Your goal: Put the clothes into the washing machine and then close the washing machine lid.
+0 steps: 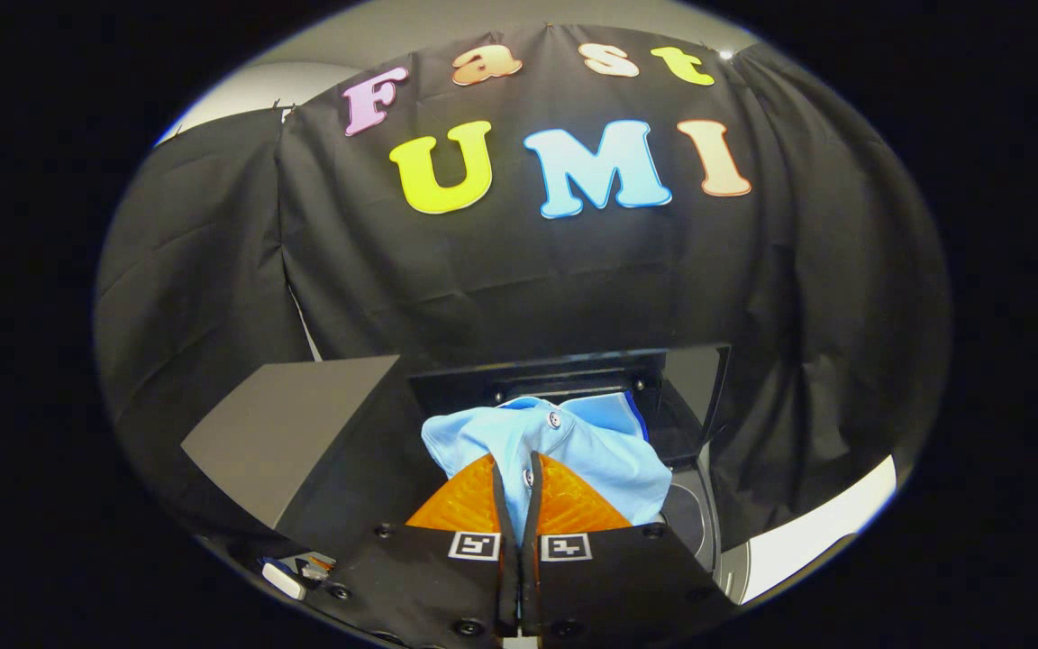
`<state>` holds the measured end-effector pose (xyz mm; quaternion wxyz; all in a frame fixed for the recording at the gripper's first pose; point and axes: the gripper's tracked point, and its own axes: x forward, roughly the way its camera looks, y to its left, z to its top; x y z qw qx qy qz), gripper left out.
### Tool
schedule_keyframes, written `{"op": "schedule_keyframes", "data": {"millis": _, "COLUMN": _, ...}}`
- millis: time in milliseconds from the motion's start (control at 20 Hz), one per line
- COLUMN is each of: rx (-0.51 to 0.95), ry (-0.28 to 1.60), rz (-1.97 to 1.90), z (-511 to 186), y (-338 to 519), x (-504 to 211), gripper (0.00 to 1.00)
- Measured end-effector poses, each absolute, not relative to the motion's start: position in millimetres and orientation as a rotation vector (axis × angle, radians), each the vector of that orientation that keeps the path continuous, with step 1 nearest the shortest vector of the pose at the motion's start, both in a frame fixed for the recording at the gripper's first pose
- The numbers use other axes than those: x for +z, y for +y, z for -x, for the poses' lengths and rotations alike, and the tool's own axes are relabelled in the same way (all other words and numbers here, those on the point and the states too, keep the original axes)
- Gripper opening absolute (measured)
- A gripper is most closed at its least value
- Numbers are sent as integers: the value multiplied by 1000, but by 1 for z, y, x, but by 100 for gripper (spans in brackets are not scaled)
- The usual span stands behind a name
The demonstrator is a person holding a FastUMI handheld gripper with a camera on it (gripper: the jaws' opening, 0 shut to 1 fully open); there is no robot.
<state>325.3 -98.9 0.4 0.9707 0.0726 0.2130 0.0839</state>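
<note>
Gripper view: the gripper (519, 469) has its two fingers drawn almost together, with only a thin slit between them, and a fold of the light blue shirt (573, 442) is pinched in that slit. Both fingers press on the cloth, so the gripper has a firm hold of the garment, gripping it along the button placket. One small button (555, 419) sits just beyond the fingertips, toward 12 o'clock from them.

The shirt bunches up around and ahead of the fingers, spreading from about 10 o'clock to 3 o'clock of the tips. Its collar end points away from the gripper, toward 12 o'clock, and a darker blue edge shows at the far right of the collar, near 1 o'clock. The placket runs roughly along the line of the fingers, so the garment's long axis, as far as it can be judged from the crumpled heap, lies from 6 to 12 o'clock.

Beyond the shirt is the dark opening of the washing machine (573, 374), with its raised lid (695, 397) standing at about 2 o'clock of the fingertips. Whether the shirt is already over the opening or resting on its edge cannot be told. A grey flat panel (294, 433) lies at 9 o'clock of the shirt.
</note>
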Motion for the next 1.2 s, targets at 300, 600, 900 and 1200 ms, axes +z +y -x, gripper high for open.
{"op": "schedule_keyframes", "data": {"millis": 300, "rx": 153, "ry": 541, "rz": -134, "z": -328, "y": -104, "x": -67, "gripper": 3}}
{"op": "schedule_keyframes", "data": {"millis": 600, "rx": 104, "ry": 655, "rz": -130, "z": -354, "y": -116, "x": -120, "gripper": 3}}
{"op": "schedule_keyframes", "data": {"millis": 900, "rx": 25, "ry": 789, "rz": -170, "z": -371, "y": -120, "x": -172, "gripper": 3}}
{"op": "schedule_keyframes", "data": {"millis": 1200, "rx": -13, "ry": 841, "rz": -182, "z": -385, "y": -117, "x": -213, "gripper": 3}}
